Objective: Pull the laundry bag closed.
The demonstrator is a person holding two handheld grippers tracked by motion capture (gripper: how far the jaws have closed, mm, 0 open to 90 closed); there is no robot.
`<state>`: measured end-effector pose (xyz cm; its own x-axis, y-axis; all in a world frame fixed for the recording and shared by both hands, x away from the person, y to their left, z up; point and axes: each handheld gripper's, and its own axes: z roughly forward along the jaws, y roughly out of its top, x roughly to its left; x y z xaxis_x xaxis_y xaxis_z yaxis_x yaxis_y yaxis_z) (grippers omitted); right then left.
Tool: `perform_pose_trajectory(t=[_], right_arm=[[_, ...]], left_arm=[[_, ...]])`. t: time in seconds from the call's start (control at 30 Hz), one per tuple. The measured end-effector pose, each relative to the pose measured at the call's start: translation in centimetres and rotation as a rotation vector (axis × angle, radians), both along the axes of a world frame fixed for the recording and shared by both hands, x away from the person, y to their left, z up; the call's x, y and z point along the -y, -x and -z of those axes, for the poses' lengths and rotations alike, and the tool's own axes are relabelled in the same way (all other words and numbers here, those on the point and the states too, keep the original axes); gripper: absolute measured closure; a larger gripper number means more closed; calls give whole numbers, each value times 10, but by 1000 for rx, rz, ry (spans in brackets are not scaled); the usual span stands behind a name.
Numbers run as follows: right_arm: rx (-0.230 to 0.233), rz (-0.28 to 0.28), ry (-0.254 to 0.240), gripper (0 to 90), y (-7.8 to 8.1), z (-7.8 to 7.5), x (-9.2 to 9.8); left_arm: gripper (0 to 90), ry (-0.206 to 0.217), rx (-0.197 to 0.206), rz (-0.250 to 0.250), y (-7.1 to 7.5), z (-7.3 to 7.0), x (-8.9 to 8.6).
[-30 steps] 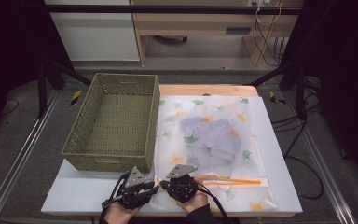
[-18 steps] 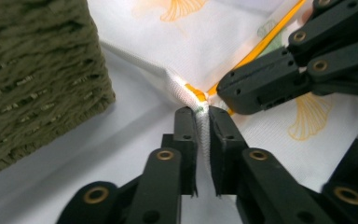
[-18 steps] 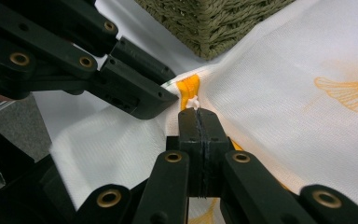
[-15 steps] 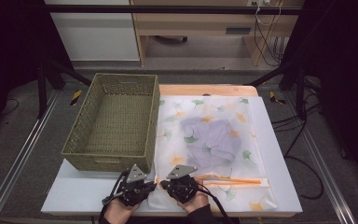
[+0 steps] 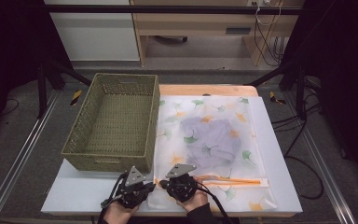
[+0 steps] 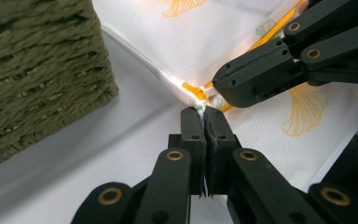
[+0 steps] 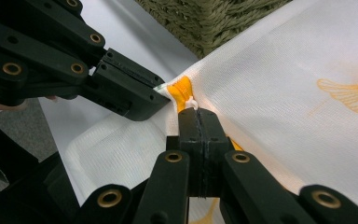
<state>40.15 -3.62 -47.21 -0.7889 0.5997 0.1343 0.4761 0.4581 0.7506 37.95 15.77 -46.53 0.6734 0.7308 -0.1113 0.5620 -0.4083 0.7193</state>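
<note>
A white mesh bag (image 5: 256, 140) printed with ginkgo leaves lies flat on the table, with a pale lavender garment (image 5: 212, 140) inside it. Its orange zipper (image 5: 233, 180) runs along the near edge. Both grippers meet at the zipper's left end. My left gripper (image 6: 204, 112) has just been closing and now pinches the bag's mesh edge right beside the orange zipper end (image 6: 192, 88). My right gripper (image 7: 198, 112) is shut on the small white zipper pull (image 7: 192, 103). In the high view the left gripper (image 5: 150, 185) and right gripper (image 5: 162, 183) sit tip to tip.
A woven olive basket (image 5: 114, 121), with nothing in it, stands left of the bag with its near corner close to the grippers. The white table board (image 5: 74, 196) ends just behind my hands. Dark stands and cables surround the table.
</note>
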Motion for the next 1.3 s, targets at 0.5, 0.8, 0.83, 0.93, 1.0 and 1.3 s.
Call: perform_pose_trajectory(t=[0.5,0.8,0.83,0.93,1.0,1.3], right_arm=[[27,-8,49,900,4,4,-4],[13,-4,13,878,3,6,0],[4,5,2,855,4,5,1],[-9,23,-43,818,3,3,7],[-14,49,-60,804,3,1,12],[-90,62,-94,716,-1,9,9]], left_arm=[[721,48,-14,15,-7,-2,-2],[841,0,-44,16,-9,3,-3],[845,-3,-42,16,-8,3,-3],[848,-3,-34,11,-6,4,-6],[847,1,-30,8,-5,4,-7],[847,14,38,8,1,2,-7]])
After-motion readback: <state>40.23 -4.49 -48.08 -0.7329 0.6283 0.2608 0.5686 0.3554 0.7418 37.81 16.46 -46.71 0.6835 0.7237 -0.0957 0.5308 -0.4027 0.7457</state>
